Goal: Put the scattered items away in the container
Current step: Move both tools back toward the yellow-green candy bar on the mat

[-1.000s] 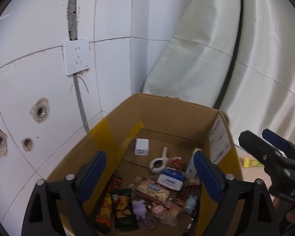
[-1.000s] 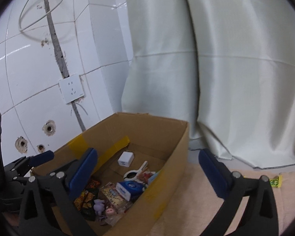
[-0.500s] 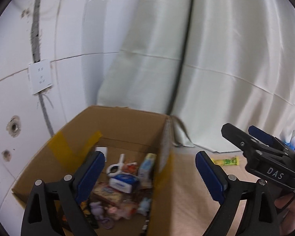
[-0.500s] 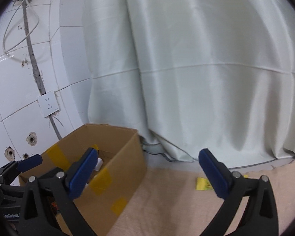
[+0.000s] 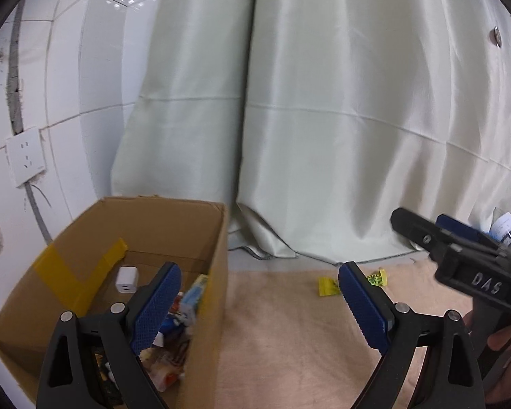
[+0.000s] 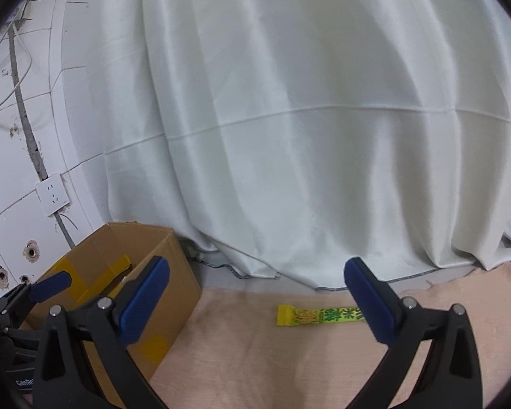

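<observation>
Nearest to me, the right gripper has its blue pads spread wide with nothing between them, and the left gripper is spread the same way, empty too. Just beyond the right one, a yellow snack stick lies flat on the peach cloth, well apart from the cardboard box on the left. I count one such stick out on the cloth; in the left wrist view its middle is hidden behind a pad.

To take it well, I would drop the right gripper straight over the stick's middle, jaws set across its narrow width, and close low so the flat wrapper does not slide away.

Farther left, the one box already holds a white charger and a heap of packets, too jumbled to count. Behind everything hangs a pale curtain, with one wall socket on the tiles.
</observation>
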`<state>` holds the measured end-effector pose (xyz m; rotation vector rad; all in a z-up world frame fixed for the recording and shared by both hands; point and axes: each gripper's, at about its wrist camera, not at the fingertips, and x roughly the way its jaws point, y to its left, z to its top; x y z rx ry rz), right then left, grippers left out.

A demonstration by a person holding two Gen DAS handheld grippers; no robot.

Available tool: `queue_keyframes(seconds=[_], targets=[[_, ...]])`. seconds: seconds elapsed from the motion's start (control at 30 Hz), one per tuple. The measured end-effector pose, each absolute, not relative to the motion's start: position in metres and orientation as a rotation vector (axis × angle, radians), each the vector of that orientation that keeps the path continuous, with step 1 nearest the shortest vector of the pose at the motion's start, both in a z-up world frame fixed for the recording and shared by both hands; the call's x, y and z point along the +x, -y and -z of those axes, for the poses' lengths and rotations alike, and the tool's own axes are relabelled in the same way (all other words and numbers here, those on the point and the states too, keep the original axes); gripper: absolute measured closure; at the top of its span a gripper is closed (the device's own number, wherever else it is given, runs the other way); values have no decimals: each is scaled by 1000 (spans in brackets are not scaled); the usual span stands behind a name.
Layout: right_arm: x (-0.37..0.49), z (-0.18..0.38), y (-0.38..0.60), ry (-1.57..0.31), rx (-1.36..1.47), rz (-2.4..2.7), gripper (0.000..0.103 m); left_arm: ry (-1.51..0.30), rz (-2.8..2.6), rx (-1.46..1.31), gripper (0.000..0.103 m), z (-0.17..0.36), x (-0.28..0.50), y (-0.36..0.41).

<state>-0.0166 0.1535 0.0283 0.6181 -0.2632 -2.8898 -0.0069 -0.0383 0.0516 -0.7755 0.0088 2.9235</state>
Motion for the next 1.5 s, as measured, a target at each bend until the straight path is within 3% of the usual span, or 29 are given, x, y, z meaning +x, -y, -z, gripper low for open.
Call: queue_keyframes(seconds=[0.53, 0.67, 1.03, 1.27, 1.5], targets=[[-28, 26, -191, 216, 856, 3045, 0, -17, -2862, -859, 8, 5, -64, 0], [-38, 47, -200, 173, 952, 3051, 0, -134, -2946, -812, 8, 15, -75, -13], [-60, 52, -216, -46, 1142, 2992, 0, 81, -2749, -942, 8, 36, -115, -34], [-75, 84, -228, -135, 1086, 2951, 0, -50, -2802, -941, 8, 63, -127, -52], [-106, 105, -231, -109, 1080, 2858, 1, -101, -2843, -957, 8, 64, -130, -58]])
